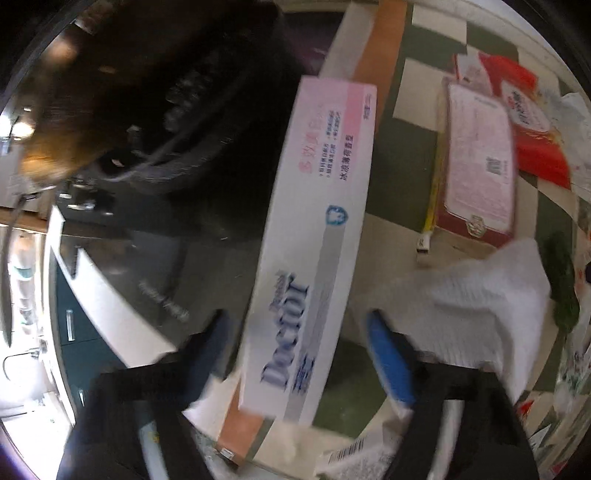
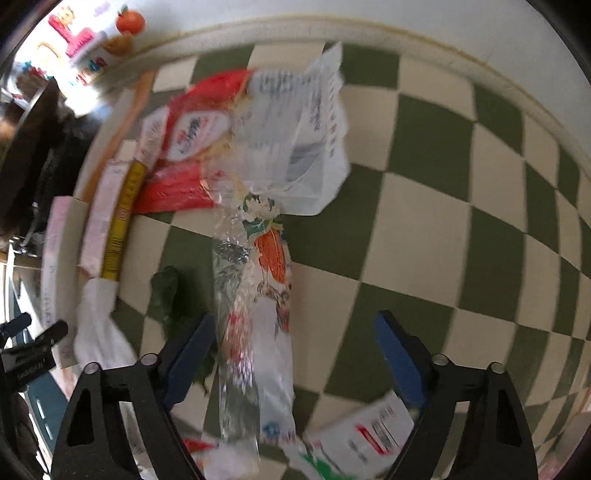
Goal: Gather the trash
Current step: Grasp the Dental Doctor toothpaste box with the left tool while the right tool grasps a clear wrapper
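In the left wrist view a long white and pink toothpaste box (image 1: 314, 251) lies between the wide-open fingers of my left gripper (image 1: 299, 354), at the edge of the green-and-cream checkered table (image 1: 384, 192); neither finger visibly presses it. A black trash bin (image 1: 177, 122) gapes beyond the edge. In the right wrist view my right gripper (image 2: 295, 354) is open around a long clear printed wrapper (image 2: 258, 317) lying on the table (image 2: 424, 229); its fingers stand apart from it.
A red and pink box (image 1: 476, 166), red packets (image 2: 192, 147), a crumpled white tissue (image 1: 491, 295), a green leaf (image 2: 166, 291), a clear plastic bag (image 2: 310, 129) and a printed label (image 2: 369, 435) litter the table. A cream wall (image 2: 406, 22) borders the far side.
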{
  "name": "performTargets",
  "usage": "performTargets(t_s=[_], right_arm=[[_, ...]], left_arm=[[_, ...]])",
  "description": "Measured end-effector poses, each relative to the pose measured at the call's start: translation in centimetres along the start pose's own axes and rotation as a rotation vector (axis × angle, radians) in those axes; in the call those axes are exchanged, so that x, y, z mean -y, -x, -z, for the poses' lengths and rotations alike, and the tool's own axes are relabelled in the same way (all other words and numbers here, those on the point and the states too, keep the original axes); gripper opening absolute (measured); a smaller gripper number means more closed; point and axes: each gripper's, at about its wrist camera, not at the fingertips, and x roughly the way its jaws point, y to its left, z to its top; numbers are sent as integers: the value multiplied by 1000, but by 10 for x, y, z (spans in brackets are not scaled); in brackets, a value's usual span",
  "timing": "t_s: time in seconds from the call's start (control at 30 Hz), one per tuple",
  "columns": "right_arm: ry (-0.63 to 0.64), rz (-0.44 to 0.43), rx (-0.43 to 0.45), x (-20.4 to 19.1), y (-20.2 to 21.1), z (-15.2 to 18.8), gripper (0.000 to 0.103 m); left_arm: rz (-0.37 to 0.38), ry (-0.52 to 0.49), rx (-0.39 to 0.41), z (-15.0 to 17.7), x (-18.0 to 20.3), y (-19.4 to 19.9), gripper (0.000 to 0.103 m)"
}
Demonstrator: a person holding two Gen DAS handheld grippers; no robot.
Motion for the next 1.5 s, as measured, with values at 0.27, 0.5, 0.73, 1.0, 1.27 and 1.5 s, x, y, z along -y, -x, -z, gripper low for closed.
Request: performTargets(t_s=[0.27,0.5,0.73,1.0,1.27,1.5], right_arm=[[102,59,69,-14,-3,4,0],[93,5,153,1,46,5,0],[58,-82,232,7,115,3,0],[99,-163,385,-41,203,41,0],[108,-173,499,-119,242,87,0],[273,-250,337,-245,189,192,0]], left_arm=[[-7,18,72,19,1,20,44],[-21,77,163,38,-6,61,43],[40,165,274,68,-30,109,43],[94,239,391,137,-76,159,43],[105,301,435,229,-147,155,43],[142,426,322,321,-213,77,42]])
